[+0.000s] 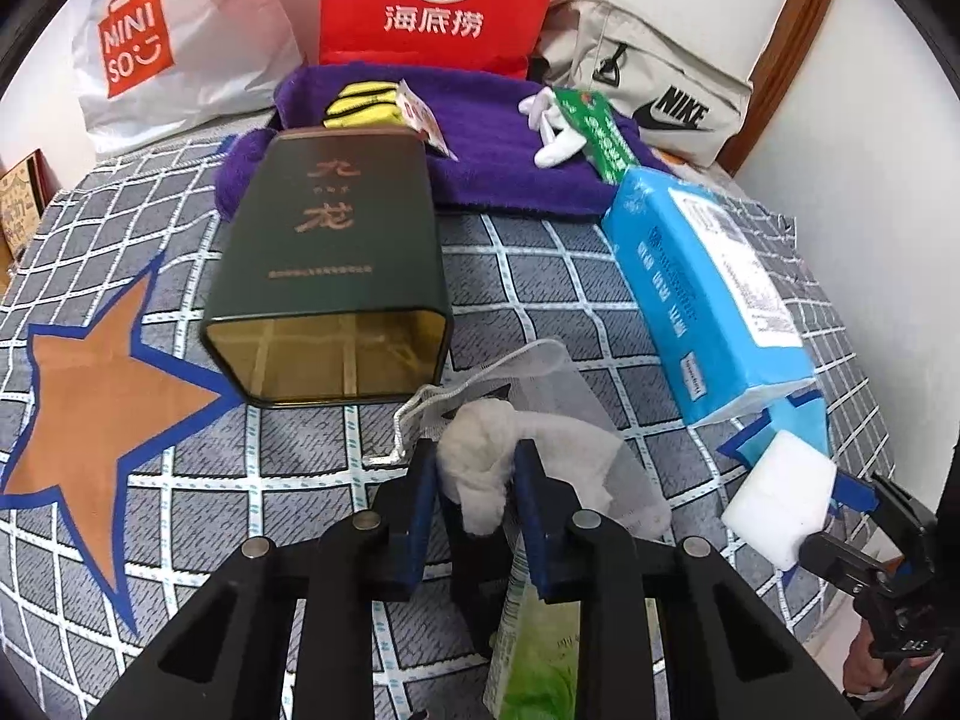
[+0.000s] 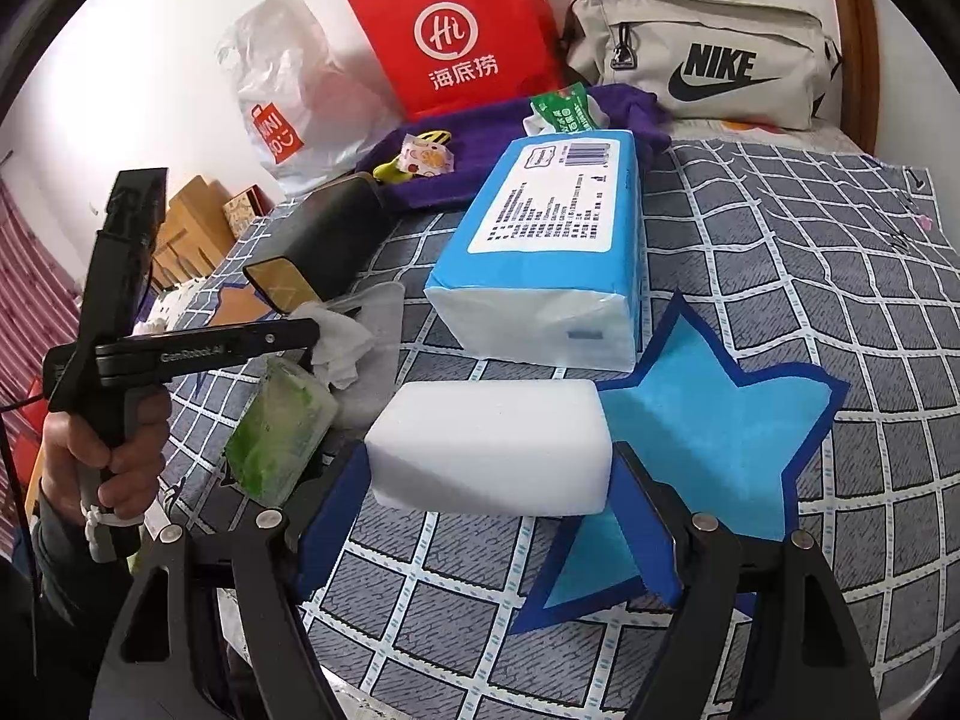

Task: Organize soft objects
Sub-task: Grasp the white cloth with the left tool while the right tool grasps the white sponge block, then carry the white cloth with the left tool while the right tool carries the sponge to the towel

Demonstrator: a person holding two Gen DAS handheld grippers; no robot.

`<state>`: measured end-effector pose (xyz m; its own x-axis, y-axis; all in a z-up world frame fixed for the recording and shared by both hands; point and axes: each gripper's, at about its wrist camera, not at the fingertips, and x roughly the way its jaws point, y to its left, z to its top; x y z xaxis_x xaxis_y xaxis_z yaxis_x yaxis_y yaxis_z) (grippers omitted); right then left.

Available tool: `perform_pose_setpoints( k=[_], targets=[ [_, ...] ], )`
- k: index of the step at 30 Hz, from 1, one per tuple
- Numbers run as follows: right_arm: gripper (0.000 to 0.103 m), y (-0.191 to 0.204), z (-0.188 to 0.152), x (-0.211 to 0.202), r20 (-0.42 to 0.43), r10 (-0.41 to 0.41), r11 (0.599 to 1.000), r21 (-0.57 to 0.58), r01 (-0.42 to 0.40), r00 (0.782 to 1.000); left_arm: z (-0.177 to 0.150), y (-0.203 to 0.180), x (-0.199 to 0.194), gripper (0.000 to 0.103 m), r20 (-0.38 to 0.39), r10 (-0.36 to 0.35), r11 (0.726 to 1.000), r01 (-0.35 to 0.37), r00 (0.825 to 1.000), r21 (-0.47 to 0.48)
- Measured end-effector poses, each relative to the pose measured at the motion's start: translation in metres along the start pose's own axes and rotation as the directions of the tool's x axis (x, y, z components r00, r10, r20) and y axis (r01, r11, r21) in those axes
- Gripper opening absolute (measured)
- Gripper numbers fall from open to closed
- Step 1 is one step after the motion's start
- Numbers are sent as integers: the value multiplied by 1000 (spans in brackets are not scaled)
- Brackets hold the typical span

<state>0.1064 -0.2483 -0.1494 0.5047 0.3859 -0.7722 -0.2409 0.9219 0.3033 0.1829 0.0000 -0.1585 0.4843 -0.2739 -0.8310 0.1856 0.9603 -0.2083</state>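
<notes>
Left wrist view: both tools loaded, nothing sorted yet.
Left tool (image 1: 474,468) is clamped on a white cloth wad (image 1: 480,468) above the checked bed cover (image 1: 540,276); right tool (image 2: 489,474) grips a white foam block (image 2: 489,444) beside the blue star patch (image 2: 714,420). Beyond, tissue pack (image 2: 540,252), open green tin (image 1: 330,264) and purple towel (image 1: 480,144) probably await sorting.

We're in a home, a bedroom by the look of it: a grid-patterned sheet (image 2: 780,276) with star patches covers a bed, a wooden frame (image 1: 798,30) edging it against white walls. Shopping bags (image 2: 462,30), a Nike pouch (image 2: 708,66) and a purple towel (image 1: 480,138) crowd the far end.
</notes>
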Motion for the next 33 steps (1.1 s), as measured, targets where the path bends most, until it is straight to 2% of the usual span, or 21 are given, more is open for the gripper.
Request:
perform_pose_setpoints(
  k=[19,33],
  targets=[
    [79,28,18,-48,106,-22,998,-59,29,994,9,4,-68,24,116,-11,999,17,993,-46],
    [79,40,61,-61,142,-46,995,-85,58,989,29,21,-96,25,169,3,993,17,986,-115]
  ],
)
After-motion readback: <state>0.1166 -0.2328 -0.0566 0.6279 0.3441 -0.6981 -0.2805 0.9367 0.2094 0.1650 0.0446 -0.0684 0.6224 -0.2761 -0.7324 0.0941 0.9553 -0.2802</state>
